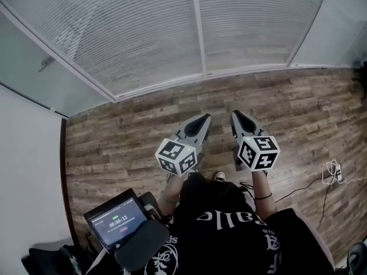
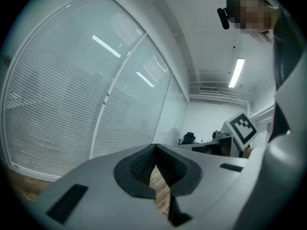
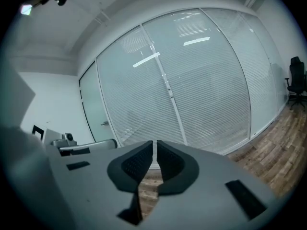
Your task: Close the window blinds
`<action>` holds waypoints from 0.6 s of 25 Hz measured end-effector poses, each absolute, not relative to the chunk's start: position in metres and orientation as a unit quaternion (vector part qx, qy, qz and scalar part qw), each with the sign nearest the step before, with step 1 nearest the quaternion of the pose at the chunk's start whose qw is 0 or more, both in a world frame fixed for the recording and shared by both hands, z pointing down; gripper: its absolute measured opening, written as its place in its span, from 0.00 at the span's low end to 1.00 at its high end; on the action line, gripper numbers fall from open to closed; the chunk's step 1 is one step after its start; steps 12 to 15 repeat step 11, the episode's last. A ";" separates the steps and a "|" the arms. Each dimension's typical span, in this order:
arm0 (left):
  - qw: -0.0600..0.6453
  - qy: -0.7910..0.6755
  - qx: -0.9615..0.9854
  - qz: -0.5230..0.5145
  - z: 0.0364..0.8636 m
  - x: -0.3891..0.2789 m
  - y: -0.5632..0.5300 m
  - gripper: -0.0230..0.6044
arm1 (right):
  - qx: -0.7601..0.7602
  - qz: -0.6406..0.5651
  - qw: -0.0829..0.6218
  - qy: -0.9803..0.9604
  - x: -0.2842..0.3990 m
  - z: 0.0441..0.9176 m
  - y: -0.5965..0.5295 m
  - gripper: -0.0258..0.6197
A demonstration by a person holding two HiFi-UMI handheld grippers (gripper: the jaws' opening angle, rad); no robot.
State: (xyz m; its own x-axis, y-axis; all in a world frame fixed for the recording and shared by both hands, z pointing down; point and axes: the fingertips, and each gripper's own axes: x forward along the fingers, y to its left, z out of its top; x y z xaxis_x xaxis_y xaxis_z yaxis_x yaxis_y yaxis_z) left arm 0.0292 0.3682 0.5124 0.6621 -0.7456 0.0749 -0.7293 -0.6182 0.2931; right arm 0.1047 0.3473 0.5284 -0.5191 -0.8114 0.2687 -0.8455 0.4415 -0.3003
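The window blinds (image 1: 143,33) hang slatted behind two tall glass panes, split by a white upright frame bar (image 1: 198,27); they fill the left gripper view (image 2: 57,104) and the right gripper view (image 3: 206,90). Both grippers are held side by side over the wood floor (image 1: 126,130), a step short of the glass and pointing toward it. On my left gripper (image 1: 202,119) (image 2: 154,147) the pads meet at the tips, with nothing between them. The right gripper (image 1: 236,114) (image 3: 155,143) shows a thin slit between its pads and holds nothing. I see no cord or wand.
A glass door with a handle (image 1: 45,63) stands left of the blinds beside a white wall. A screen on a stand (image 1: 117,221) sits at my lower left. A cable and plug (image 1: 332,171) lie on the floor at right. An office chair (image 3: 297,75) stands far right.
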 end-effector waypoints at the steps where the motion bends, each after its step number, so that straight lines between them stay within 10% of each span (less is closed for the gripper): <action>1: 0.148 -0.409 0.900 -0.025 0.511 0.024 0.368 0.04 | 0.490 0.199 0.042 -0.848 0.100 0.526 0.349 0.10; 15: 0.138 -0.377 0.915 -0.028 0.497 -0.021 0.366 0.04 | 0.496 0.211 0.041 -0.841 0.049 0.519 0.356 0.10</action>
